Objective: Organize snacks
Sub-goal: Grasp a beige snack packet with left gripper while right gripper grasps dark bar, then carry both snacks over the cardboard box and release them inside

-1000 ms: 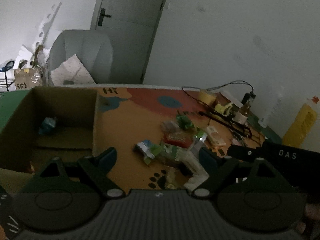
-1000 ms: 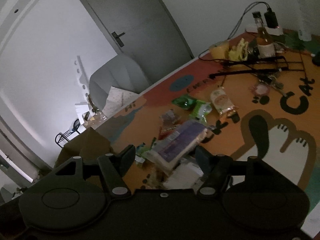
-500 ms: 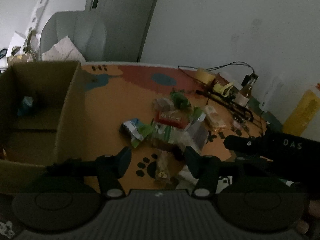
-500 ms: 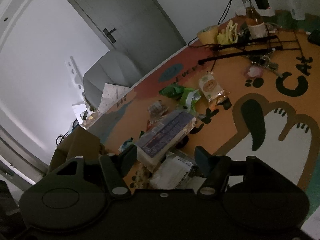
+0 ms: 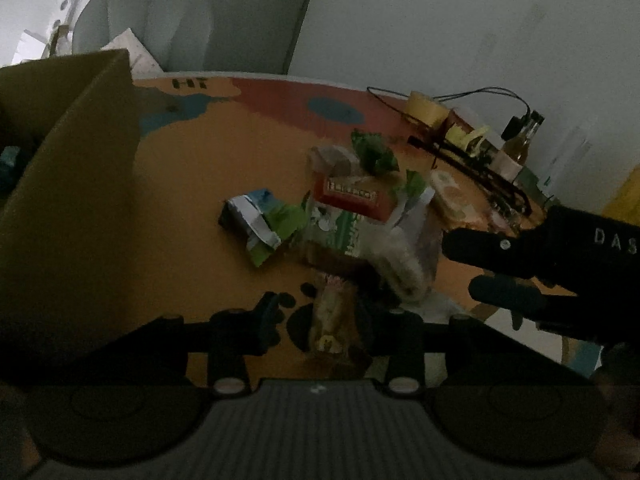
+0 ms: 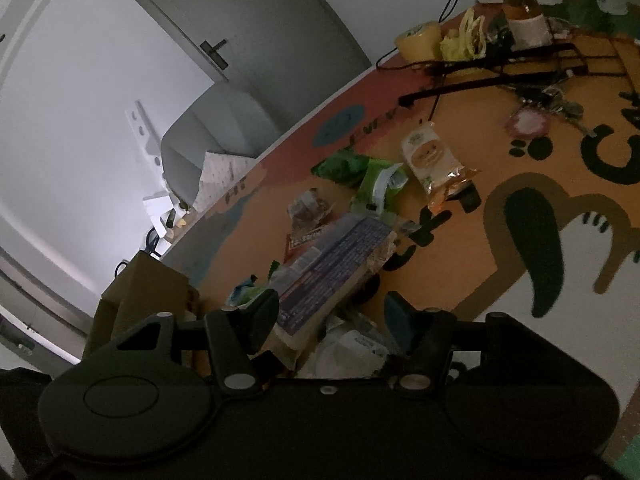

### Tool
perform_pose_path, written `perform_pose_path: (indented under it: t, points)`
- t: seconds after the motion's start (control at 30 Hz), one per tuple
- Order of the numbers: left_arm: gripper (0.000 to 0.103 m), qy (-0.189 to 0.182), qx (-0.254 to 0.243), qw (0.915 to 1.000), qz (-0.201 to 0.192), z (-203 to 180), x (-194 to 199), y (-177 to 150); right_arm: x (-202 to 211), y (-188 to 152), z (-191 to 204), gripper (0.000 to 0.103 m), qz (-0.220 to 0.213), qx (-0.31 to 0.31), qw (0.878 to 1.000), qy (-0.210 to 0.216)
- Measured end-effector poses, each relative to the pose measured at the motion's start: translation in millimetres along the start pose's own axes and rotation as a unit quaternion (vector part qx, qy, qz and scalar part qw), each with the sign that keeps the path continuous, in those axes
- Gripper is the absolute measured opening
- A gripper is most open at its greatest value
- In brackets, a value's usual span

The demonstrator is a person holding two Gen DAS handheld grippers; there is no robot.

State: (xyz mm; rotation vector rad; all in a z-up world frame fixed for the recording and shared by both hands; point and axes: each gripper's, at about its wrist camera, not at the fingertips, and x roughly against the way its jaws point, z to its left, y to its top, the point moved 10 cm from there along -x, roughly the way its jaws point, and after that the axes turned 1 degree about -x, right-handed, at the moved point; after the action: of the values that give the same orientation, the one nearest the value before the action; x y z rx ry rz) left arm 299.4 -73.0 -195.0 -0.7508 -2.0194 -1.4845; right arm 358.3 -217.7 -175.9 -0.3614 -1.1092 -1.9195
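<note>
- Closing left tongs around a small packet at the near edge of the snacks; contact unclear.
- Holding right tongs half open over the purple pack, nothing gripped.
- Barely starting: box showing one item, most snacks lying on the worktop.

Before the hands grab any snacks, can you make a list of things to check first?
1. Snack between left gripper fingers: ok, a pale packet sits there; the fingers have just been closing.
2. Packet pinched firmly: cannot tell, too dark.
3. Right gripper over the pile: ok, above the long blue-label pack.
4. Cardboard box open and near: ok.
5. Grippers apart: ok, though close.
</note>
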Motion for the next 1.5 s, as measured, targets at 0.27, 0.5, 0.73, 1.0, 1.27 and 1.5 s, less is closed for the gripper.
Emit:
perform_pose_path:
  t: [0.27,0.5,0.73,1.0,1.27,1.5]
  points:
    - [0.016,0.021,-0.014,0.9996,0.015,8.4,-5.2,3.5,-23.2,4.5,4.8,0.064,0.013,-0.014,1.000,0.002]
    - [0.016,0.023,-0.007,0.9997,0.003,18.4,1.5,9.2,-45.2,5.1,11.0,0.075,0.022,-0.020,0.999,-0.018]
    - [0.016,0.021,-0.003,0.9997,-0.014,19.9,11.0,17.0,-54.0,5.0,11.9,0.055,0.021,-0.004,0.999,-0.043]
    - [0.016,0.016,0.004,0.9989,-0.043,19.4,31.7,27.9,-30.4,6.8,13.9,0.030,0.002,-0.021,1.000,-0.009]
    - [0.016,0.015,0.009,0.9968,-0.079,20.4,62.4,44.3,-6.3,16.1,44.2,0.029,-0.022,-0.003,0.999,0.029]
    - [0.016,0.020,0.009,0.9939,-0.108,25.0,89.8,58.4,2.5,16.2,76.0,0.029,-0.030,0.012,0.998,0.057]
